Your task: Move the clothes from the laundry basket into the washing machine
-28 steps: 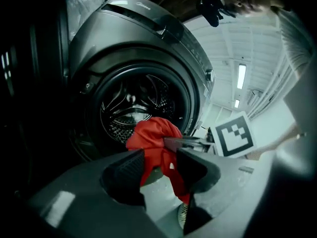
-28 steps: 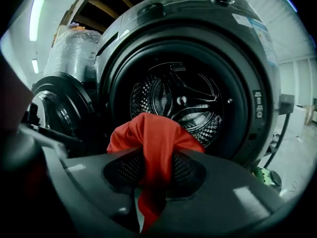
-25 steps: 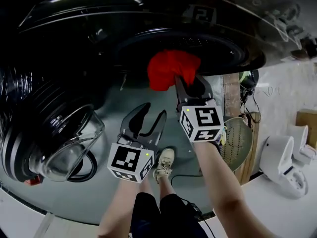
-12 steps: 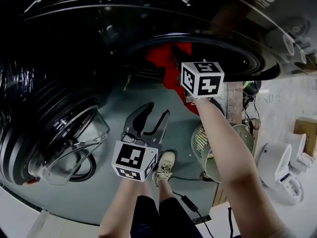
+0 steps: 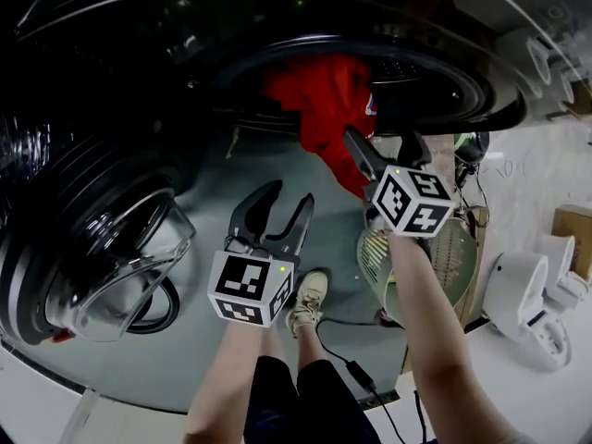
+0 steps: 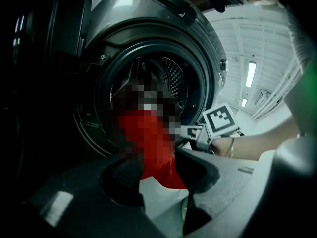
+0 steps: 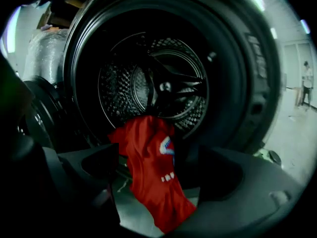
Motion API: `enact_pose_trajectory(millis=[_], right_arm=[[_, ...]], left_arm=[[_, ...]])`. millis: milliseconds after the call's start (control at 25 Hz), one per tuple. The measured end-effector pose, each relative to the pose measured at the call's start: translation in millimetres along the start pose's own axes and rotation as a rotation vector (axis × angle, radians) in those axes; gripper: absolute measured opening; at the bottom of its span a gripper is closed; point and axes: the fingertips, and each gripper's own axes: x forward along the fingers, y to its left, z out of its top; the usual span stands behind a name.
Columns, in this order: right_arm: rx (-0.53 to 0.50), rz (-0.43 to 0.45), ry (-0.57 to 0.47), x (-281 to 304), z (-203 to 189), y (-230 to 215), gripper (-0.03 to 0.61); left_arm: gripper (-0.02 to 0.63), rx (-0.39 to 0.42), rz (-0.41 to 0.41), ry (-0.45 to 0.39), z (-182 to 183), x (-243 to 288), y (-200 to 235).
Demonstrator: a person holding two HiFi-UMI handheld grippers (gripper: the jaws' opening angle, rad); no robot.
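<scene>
The red garment (image 5: 324, 109) hangs half out of the washing machine (image 5: 462, 100), draped over the drum's lip at twelve o'clock. The right gripper (image 5: 382, 146), at the garment's five o'clock, has its fingers spread wide, not closed on the cloth. The left gripper (image 5: 287, 202), at seven o'clock, is also spread and holds nothing.

Dark round drum mouth of the grey washing machine (image 7: 153, 78): upper part open, bottom rim blocked.
A red cloth garment (image 7: 148, 167) hangs out over the mouth's bottom rim; the clear glass-bowled door (image 5: 111, 266) stands swung wide, left of the mouth.
</scene>
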Motion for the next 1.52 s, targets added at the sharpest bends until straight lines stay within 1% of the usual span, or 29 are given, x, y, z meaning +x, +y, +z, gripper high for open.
enact_pose_trajectory(millis=[80, 160, 240, 320, 360, 400, 480, 520, 560, 600, 640, 720, 880, 960, 1080, 1200, 1240, 1280, 1320, 1360, 1400, 1440, 1520], right_arm=[[0.021, -0.033, 0.11, -8.2, -50.4, -11.4, 0.523], [-0.017, -0.034, 0.203, -7.8, -89.9, -15.9, 0.526], [-0.08, -0.023, 0.262, -2.5, -113.5, -19.1, 0.517], [-0.122, -0.016, 0.337, 3.5, -135.2, -24.3, 0.512], [-0.143, -0.015, 0.379, 5.8, -145.1, -27.0, 0.479], [-0.164, -0.013, 0.416, 7.7, -153.1, -28.9, 0.433], [-0.179, -0.008, 0.471, 10.2, -162.2, -30.9, 0.284], [-0.165, -0.007, 0.486, 10.6, -163.3, -30.8, 0.224], [-0.143, -0.003, 0.486, 10.5, -160.9, -29.1, 0.088], [-0.123, 0.006, 0.466, 10.5, -153.7, -25.0, 0.048], [-0.114, 0.023, 0.425, 10.7, -141.9, -18.2, 0.046], [-0.122, 0.069, 0.307, 11.1, -108.3, 1.1, 0.044], [-0.185, 0.131, 0.05, 12.0, -19.2, 36.1, 0.044], [-0.199, 0.149, -0.05, 14.8, 24.6, 49.2, 0.044], [-0.188, 0.168, -0.132, 28.1, 70.4, 65.0, 0.046], [-0.158, 0.164, -0.184, 42.5, 98.2, 70.9, 0.047], [-0.145, 0.176, -0.187, 48.1, 102.6, 72.0, 0.046], [-0.12, 0.201, -0.175, 55.2, 103.1, 73.6, 0.068], [-0.079, 0.232, -0.147, 63.4, 99.4, 75.0, 0.146], [-0.029, 0.253, -0.107, 71.3, 91.5, 75.0, 0.274], [0.015, 0.254, -0.06, 77.8, 80.3, 72.6, 0.335], [0.039, 0.237, -0.014, 82.0, 67.4, 67.9, 0.365], [0.045, 0.19, 0.046, 80.9, 45.3, 56.0, 0.396]], left_arm=[[0.193, -0.006, 0.001, 0.014, -8.4, 1.9, -1.1], [0.193, -0.004, 0.001, 0.022, -15.1, 4.6, -1.4], [0.192, 0.002, 0.003, 0.024, -21.2, 8.2, -0.2], [0.182, -0.001, 0.005, 0.029, -28.9, 12.1, 1.5], [0.176, -0.006, 0.007, 0.032, -32.3, 14.0, 2.4], [0.176, -0.011, 0.009, 0.033, -34.8, 15.9, 3.2], [0.176, -0.02, 0.012, 0.034, -37.0, 18.8, 4.2], [0.176, -0.023, 0.012, 0.034, -37.5, 19.3, 4.1], [0.176, -0.025, 0.011, 0.035, -38.0, 19.4, 3.7], [0.176, -0.026, 0.01, 0.036, -38.2, 19.3, 3.3], [0.176, -0.025, 0.009, 0.036, -37.8, 19.1, 3.0], [0.176, -0.022, 0.007, 0.032, -35.2, 17.5, 2.5], [0.176, -0.014, 0.004, 0.017, -20.3, 13.1, 0.1], [0.176, -0.007, 0.005, 0.005, -10.8, 10.5, -1.0], [0.176, -0.007, 0.012, -0.014, 1.3, 7.3, -1.0], [0.176, -0.006, 0.014, -0.028, 9.0, 5.1, -1.8], [0.176, -0.006, 0.012, -0.031, 10.2, 4.8, -2.1], [0.176, -0.007, 0.008, -0.033, 11.0, 5.0, -1.9], [0.176, -0.01, 0.004, -0.033, 11.1, 5.3, -1.4], [0.176, -0.015, 0.001, -0.033, 10.7, 5.3, -0.5], [0.176, -0.021, 0.001, -0.032, 9.7, 4.6, 0.9], [0.176, -0.027, 0.004, -0.032, 8.2, 3.7, 2.6], [0.176, -0.039, 0.01, -0.031, 4.0, 2.1, 5.2]])
